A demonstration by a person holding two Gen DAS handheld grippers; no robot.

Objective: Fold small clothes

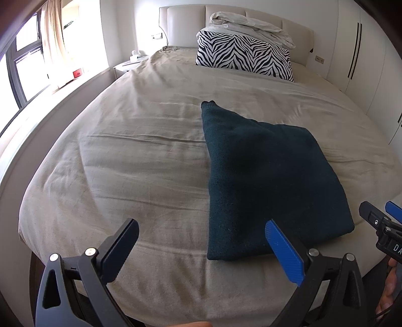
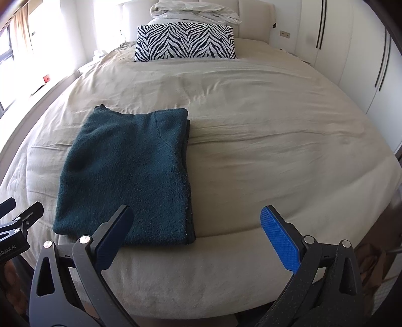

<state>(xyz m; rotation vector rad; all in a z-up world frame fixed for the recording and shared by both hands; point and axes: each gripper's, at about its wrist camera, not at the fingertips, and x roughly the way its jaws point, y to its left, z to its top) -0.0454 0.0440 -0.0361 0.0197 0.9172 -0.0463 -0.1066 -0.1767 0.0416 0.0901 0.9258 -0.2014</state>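
One dark teal sweater [image 2: 125, 173] lies folded flat near the foot edge of the bed [image 2: 251, 125], a narrow bit of it poking out at the far corner; how many layers are folded under cannot be made out. Two grippers hang above the near edge, both spread wide and empty: the left gripper [image 1: 201, 249] by the sweater's left side, the right gripper [image 2: 197, 232] by its right. One zebra pillow [image 2: 186, 41] stands at the headboard, one crumpled white bundle [image 2: 196, 12] on top, partly cut off.
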